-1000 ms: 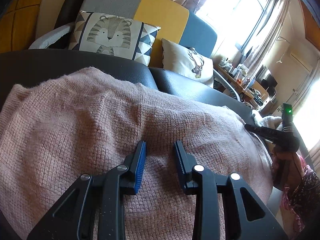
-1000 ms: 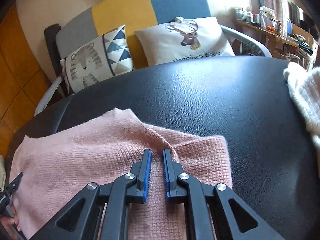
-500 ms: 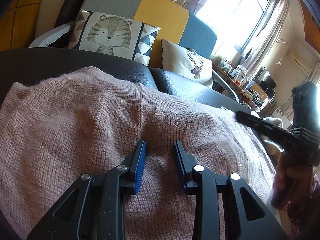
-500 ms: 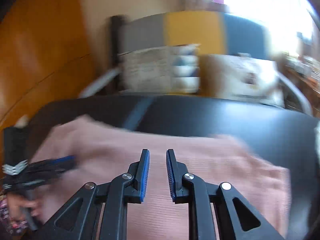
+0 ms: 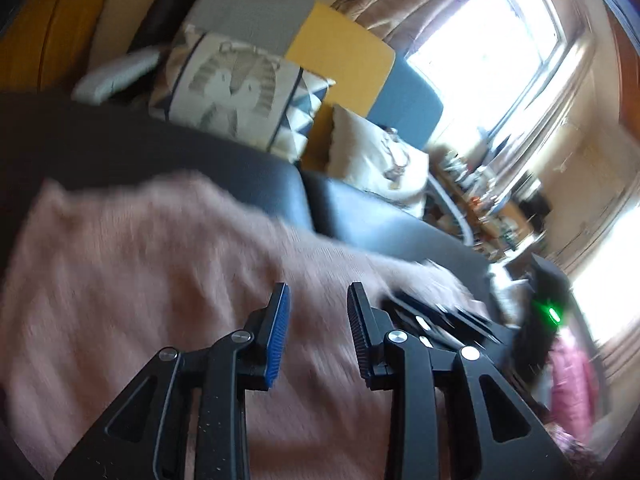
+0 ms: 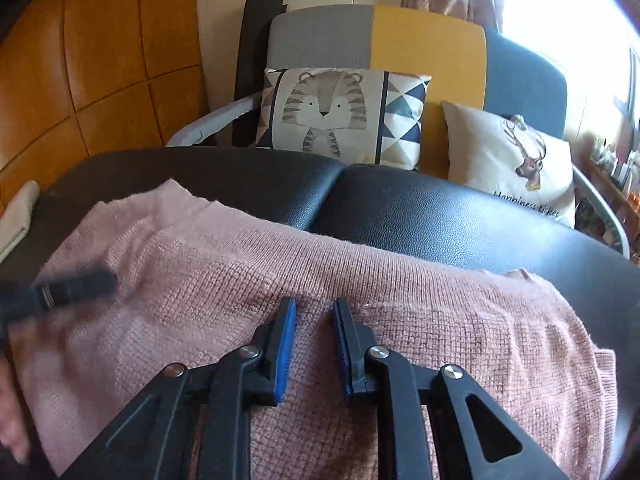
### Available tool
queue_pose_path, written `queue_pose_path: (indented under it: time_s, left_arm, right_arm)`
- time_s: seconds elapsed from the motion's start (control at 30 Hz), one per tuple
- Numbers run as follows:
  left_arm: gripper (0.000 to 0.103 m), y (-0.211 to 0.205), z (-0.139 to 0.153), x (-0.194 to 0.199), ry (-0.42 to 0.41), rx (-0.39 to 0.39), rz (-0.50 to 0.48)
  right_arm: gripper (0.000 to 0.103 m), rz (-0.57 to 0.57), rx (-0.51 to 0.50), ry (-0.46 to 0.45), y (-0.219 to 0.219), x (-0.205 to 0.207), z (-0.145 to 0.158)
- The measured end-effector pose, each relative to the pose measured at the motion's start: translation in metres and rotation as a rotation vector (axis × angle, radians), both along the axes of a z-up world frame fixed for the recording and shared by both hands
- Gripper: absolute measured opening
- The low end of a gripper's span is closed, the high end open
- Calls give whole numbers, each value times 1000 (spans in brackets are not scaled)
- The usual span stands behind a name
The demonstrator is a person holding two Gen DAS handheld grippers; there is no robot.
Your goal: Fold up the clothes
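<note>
One pink knitted sweater [image 6: 360, 312] lies spread on the near side of the black leather surface [image 6: 440, 216], two grippers, left [image 5: 316, 320] and right [image 6: 314, 332], hovering over it with jaws apart and empty, two cushions [image 6: 340, 112] standing beyond.

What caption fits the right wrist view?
Right gripper slightly open above a pink sweater on a black couch, tiger cushion behind.

Living room: cushioned sofa [image 6: 400, 36], curtained window [image 5: 492, 40].
</note>
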State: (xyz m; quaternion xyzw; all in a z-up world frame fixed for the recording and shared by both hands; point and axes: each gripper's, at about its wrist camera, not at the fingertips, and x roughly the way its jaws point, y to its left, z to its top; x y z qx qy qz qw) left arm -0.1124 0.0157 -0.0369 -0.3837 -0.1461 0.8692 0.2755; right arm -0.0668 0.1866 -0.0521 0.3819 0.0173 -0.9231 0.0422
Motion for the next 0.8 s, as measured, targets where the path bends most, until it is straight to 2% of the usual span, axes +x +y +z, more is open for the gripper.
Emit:
queue_pose_path:
  time_s: [0.13,0.2,0.27,0.33,0.37,0.4,0.43,0.63,0.73,0.8]
  left_arm:
    - [33,-3,-24,-45,-65,-182,56]
    - [25,-12,-30,-51,-31,-216,59]
    - [13,-27,-30,-52,-26,-225,127]
    - [9,-52,-35,-55,-55,-174,222]
    - [3,-65,-39,-58,-81,-122,256]
    - [3,-78,-44,-61,-113,-55,274]
    - [3,-83,-47,-62,-127,-23,280]
    - [3,-76,-33,-54,-121,-45,255]
    - [8,-66,-13,-32,-50,-37,253]
    - [11,-46,-1,-13,9,-6,187]
  right_arm:
    - [17,0,-34,1,8,-3,-1]
    - [17,0,-53,0,11,-2,0]
    - [17,1,-66,0,12,-1,0]
    - [17,2,-76,-1,13,-2,0]
    - [17,2,-83,-1,14,-2,0]
    - [17,2,-89,-2,15,-3,0]
    - [17,3,-94,-2,16,-3,-1]
    - [17,-1,-75,2,13,-4,-1]
    - [17,-1,-89,2,15,-4,-1]
    - [17,-2,-93,3,15,-4,-1]
